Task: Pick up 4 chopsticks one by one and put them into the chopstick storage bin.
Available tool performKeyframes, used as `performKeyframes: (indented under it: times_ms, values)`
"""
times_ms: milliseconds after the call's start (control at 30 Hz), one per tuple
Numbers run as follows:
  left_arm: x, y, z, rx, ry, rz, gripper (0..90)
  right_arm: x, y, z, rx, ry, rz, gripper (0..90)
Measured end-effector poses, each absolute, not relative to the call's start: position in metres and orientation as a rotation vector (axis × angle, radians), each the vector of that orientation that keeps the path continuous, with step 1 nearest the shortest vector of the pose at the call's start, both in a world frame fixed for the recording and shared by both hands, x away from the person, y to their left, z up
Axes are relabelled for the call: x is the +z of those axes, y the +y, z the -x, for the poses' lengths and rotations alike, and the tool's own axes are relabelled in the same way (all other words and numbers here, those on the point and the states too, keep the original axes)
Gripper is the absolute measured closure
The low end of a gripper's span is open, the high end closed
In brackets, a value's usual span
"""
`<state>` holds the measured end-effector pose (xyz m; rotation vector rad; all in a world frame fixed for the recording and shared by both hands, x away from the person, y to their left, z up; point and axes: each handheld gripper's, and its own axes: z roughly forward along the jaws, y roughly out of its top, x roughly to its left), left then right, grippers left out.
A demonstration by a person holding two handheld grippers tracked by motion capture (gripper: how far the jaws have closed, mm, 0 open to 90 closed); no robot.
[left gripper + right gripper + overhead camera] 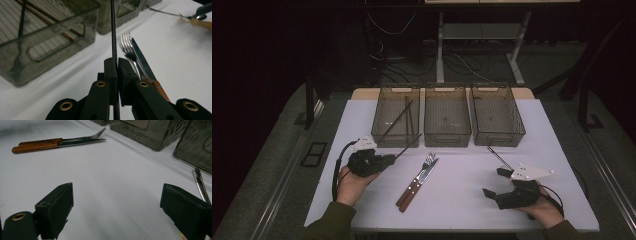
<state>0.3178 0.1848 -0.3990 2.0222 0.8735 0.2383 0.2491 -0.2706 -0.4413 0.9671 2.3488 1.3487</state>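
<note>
My left gripper [391, 159] is at the table's left front, shut on a thin dark chopstick [408, 147] that points toward the left bin [382, 131]. The left gripper view has both pads [111, 67] pinching the chopstick [113, 35], which rises straight ahead. A wood-handled fork [426, 165] and knife [418, 184] lie side by side at the table's middle, just right of that gripper. My right gripper [495, 182] rests at the right front, open, its jaws wide apart over bare table [117, 205]. A slim metal utensil [499, 156] lies just beyond it.
Three smoky clear bins stand in a row at the back: the left bin holds a few chopsticks [404, 117], then come the middle bin [447, 137] and the right bin [497, 140]. The white table [462, 200] ends close behind both hands.
</note>
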Motion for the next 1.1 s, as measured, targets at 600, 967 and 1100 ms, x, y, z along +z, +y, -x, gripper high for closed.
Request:
performKeyframes:
  times_ms: [600, 967, 1100]
  values:
    - [-0.377, 0.185, -0.350, 0.318, 0.954, -1.900, 85.7, -0.441, -0.271, -0.249, 1.349, 2.346, -0.968, 11.7]
    - [-0.371, 0.179, -0.389, 0.334, 1.050, -1.847, 85.8, -0.441, -0.272, -0.249, 1.356, 2.340, -0.972, 11.7]
    - [-0.367, 0.173, -0.406, 0.349, 1.081, -1.852, 85.7, -0.441, -0.273, -0.249, 1.358, 2.341, -0.974, 11.7]
